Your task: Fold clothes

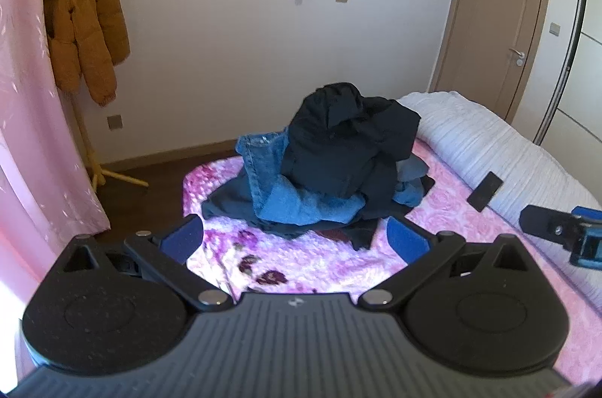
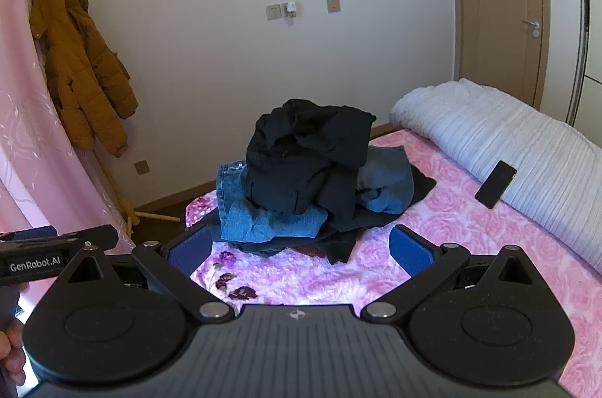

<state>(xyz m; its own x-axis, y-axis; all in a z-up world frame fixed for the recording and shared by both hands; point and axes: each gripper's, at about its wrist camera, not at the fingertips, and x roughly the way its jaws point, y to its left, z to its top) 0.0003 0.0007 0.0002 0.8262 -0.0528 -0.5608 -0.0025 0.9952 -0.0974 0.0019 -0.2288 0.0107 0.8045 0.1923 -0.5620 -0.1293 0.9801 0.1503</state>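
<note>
Heap of clothes (image 1: 331,164) on the bed (image 1: 432,221), seen along both claws. The landmark is the heap itself: a crumpled dark garment (image 2: 304,153) crowns it, blue jeans (image 2: 271,221) spill out beneath and toward the viewer, and further dark cloth lies flattened at its base. Nothing in the heap shows a squared edge or a flat layer, so the garments lie bunched, not folded; a separate folded stack is not in view.

The left claw (image 1: 295,238) hovers just short of the heap's near edge, its blue pads spread wide with nothing between them. The right claw (image 2: 301,245) is held likewise, jaws wide apart and empty, at about the same standoff. Both point at the heap's near side, a posture that suits reaching for a loose hem, probably of the jeans, which lie closest.

Right of the heap a black phone (image 2: 496,184) leans against a rolled white quilt (image 2: 508,138). The patch of floral cover between heap and claws is bare, and could serve as a folding surface. Left of and beyond the heap an ochre coat (image 1: 82,10) hangs by the wall.
</note>
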